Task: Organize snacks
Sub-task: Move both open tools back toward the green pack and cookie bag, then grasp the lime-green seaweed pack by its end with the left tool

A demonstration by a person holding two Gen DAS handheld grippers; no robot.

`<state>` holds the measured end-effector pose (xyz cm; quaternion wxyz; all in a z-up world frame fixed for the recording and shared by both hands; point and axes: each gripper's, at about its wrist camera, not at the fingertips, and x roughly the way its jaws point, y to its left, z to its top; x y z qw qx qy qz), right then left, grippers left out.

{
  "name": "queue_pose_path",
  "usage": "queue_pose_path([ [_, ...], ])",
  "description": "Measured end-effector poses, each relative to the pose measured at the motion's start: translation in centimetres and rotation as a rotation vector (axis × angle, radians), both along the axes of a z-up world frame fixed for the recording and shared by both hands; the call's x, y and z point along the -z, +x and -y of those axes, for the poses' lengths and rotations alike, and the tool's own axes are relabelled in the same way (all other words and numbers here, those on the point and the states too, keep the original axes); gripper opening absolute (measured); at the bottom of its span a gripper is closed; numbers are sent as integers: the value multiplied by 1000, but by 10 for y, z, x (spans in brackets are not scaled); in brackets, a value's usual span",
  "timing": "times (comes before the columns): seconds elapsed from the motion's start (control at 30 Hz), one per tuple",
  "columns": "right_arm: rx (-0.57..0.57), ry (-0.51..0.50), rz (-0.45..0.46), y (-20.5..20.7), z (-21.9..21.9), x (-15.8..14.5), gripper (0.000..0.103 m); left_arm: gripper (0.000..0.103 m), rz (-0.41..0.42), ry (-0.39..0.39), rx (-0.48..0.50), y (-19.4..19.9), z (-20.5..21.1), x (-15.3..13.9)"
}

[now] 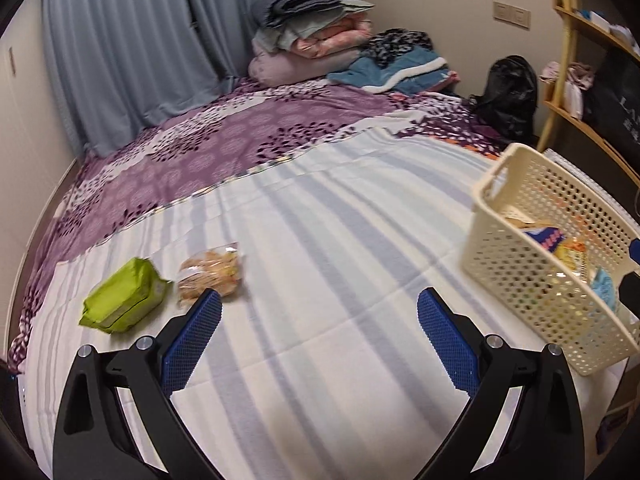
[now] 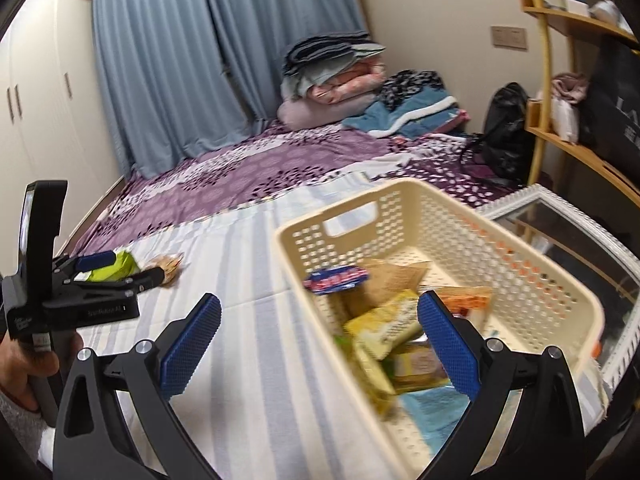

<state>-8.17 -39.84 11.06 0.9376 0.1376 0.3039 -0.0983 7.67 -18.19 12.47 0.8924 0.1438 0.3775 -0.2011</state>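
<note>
While both hand-held grippers (image 1: 319,304) (image 2: 319,308) gape empty, only right wrist shows basket's (image 2: 400,216) snacks (image 2: 384,324) clearly

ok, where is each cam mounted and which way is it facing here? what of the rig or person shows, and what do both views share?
Left wrist: on the left gripper, angled down over the striped sheet toward the green snack pack and clear cracker bag; its own open blue-padded fingers show.
Right wrist: on the right gripper, angled down at the cream basket of snacks; its open fingers show, plus the left gripper and the hand holding it.
Shared: basket, green pack, cracker bag, sheet, curtains, folded bedding.
</note>
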Motion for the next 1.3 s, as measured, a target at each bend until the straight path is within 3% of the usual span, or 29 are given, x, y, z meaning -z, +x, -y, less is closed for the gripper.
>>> queue_pose_path([
  [0.2, -103, 34, -48, 24, -31, 9, 98, 100, -4, 30, -86, 28, -52, 5],
  [0.57, -257, 3, -126, 59, -98, 25, 98, 100, -21, 117, -182, 87, -140, 29],
  [0.87, -347, 10, -183, 82, -136, 36, 98, 100, -33, 224, -23, 131, -168, 53],
  [1.3, -399, 3, -246, 112, -161, 52, 98, 100, -94, 292, 164, 176, -179, 92],
])
